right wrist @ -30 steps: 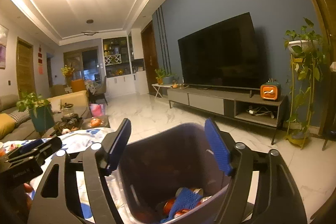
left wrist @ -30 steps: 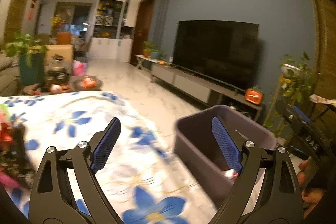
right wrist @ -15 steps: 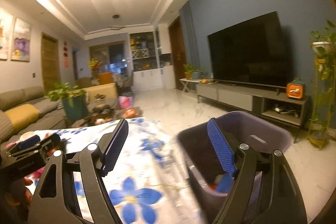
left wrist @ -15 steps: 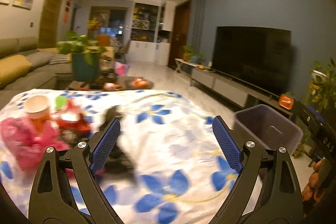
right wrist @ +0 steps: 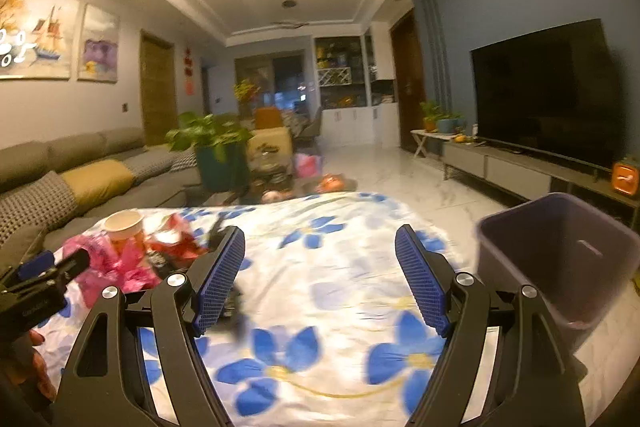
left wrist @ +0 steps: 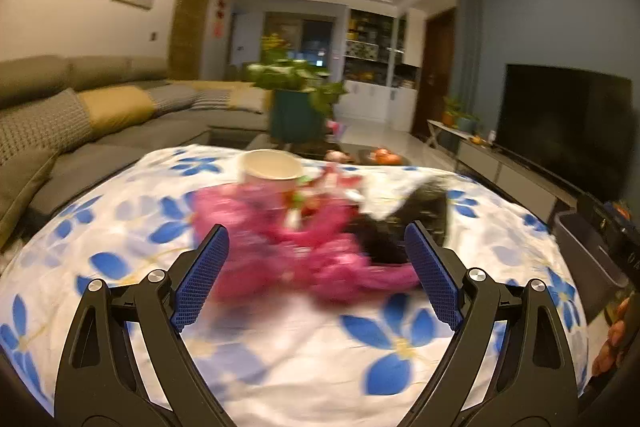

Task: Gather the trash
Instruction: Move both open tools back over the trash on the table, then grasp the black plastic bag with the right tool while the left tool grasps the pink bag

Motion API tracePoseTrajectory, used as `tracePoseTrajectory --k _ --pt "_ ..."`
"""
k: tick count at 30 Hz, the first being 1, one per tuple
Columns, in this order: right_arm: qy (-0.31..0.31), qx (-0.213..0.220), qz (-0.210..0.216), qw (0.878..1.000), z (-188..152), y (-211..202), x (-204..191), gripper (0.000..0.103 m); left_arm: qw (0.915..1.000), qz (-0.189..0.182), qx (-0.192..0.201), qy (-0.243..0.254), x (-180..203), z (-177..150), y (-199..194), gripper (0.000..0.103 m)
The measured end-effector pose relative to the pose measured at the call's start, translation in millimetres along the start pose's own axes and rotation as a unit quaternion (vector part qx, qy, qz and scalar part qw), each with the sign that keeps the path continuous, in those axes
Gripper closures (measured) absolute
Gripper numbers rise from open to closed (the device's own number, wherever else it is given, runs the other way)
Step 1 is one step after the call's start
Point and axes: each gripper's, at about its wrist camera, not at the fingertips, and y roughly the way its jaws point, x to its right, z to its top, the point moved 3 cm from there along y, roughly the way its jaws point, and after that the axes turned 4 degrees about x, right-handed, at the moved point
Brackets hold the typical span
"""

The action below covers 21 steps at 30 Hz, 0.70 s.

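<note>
My left gripper [left wrist: 316, 275] has its blue-padded jaws spread wide, nothing between the pads; it points at the heap of trash ahead, and its view is blurred. My right gripper [right wrist: 320, 277] is likewise released, jaws apart and empty, over the white cloth with blue flowers [right wrist: 340, 291] that covers the table. Just beyond the left gripper's pads lies a crumpled pink plastic bag [left wrist: 304, 247], the nearest piece of the heap. Touching the bag's far side stands a cream paper cup [left wrist: 270, 167], upright, mouth open upward. Beside the cup, toward the right, sits a crumpled red wrapper [left wrist: 320, 195], and next to that a black bag or wrapper [left wrist: 404, 223]; blur keeps me from telling which. In the right wrist view the same heap sits near the cloth's left edge, left of my right gripper's left finger, with the left gripper's body at the frame's left edge. A dark grey plastic bin [right wrist: 560, 259] stands on the floor off the cloth's right edge, well apart from the heap; I cannot make out its contents. Past the far edge of the cloth: a green plant in a teal pot [left wrist: 298, 99], a grey sofa with a yellow cushion [left wrist: 112, 107] along the left wall, and a dark television [right wrist: 544, 91] on a low grey cabinet against the blue wall at right.
</note>
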Motion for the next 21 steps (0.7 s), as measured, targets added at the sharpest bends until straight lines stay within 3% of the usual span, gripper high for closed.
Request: tracePoseTrajectory --k 9,21 --pt "-0.026 -0.043 0.034 0.998 -22 37 -51 0.034 0.9984 0.045 0.002 -0.035 -53 2 -2 0.015" --pt "-0.046 -0.090 0.055 0.993 -33 92 -95 0.045 0.9981 0.041 -0.007 -0.046 -65 -3 12 0.015"
